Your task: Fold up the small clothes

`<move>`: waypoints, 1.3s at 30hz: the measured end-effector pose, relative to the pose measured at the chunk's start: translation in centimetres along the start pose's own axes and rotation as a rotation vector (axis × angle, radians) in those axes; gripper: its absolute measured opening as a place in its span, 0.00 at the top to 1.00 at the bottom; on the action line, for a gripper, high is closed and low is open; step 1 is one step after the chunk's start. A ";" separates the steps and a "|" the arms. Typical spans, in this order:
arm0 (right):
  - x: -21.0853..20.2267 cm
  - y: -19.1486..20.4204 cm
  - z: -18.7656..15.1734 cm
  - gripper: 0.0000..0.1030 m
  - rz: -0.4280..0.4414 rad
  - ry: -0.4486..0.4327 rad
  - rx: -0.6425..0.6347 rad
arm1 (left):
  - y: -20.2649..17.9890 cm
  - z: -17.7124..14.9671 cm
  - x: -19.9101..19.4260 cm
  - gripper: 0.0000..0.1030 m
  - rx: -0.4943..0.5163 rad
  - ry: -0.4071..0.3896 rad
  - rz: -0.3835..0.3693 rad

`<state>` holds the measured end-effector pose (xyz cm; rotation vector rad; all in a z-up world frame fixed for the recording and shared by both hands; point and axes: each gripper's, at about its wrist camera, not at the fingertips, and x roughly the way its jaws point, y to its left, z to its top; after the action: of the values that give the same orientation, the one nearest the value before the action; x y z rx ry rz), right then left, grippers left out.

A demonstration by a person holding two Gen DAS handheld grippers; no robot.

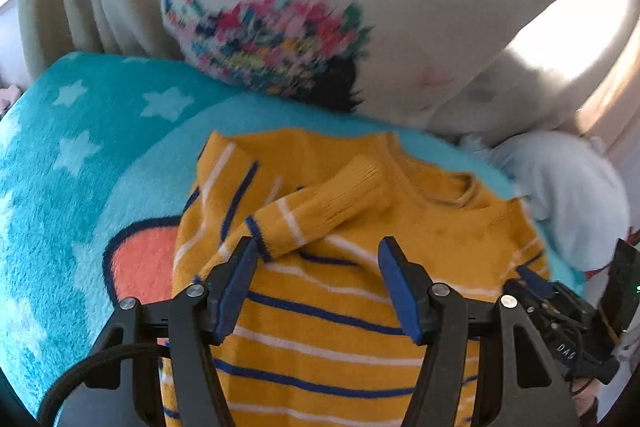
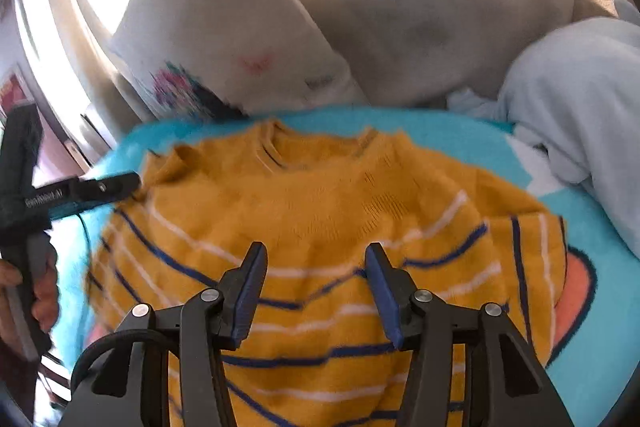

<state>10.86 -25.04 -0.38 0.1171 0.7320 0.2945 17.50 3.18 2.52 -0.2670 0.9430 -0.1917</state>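
A small mustard-yellow sweater [image 1: 340, 315] with blue and white stripes lies flat on a turquoise star blanket [image 1: 72, 163], neck away from me. One sleeve [image 1: 320, 207] is folded in across its chest. My left gripper [image 1: 318, 247] is open and empty, just above the sweater by the sleeve cuff. In the right wrist view the sweater [image 2: 320, 211] fills the middle, and my right gripper [image 2: 316, 253] is open and empty above its striped body. The left gripper [image 2: 100, 187] shows there at the sweater's left shoulder.
A white pillow [image 1: 340, 7] with a colourful print leans behind the blanket. A pale blue bundle of cloth [image 1: 568, 195] lies at the right, also in the right wrist view [image 2: 580, 99]. The blanket has an orange patch [image 2: 576, 291] by the sweater.
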 end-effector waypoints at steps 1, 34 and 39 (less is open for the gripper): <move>0.7 -0.7 -0.3 0.47 -0.020 0.018 0.020 | 0.6 -0.1 0.5 0.40 -0.005 0.010 0.020; -1.3 6.1 4.6 0.70 0.373 0.008 0.139 | 5.8 -6.3 -5.2 0.38 0.002 -0.052 0.034; 6.6 10.8 7.0 0.75 0.364 0.126 0.109 | 7.3 -6.3 -6.8 0.38 -0.039 -0.076 -0.015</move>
<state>17.85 -12.73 2.81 0.3398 0.8509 0.6137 8.81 11.14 1.99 -0.3153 0.8703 -0.1758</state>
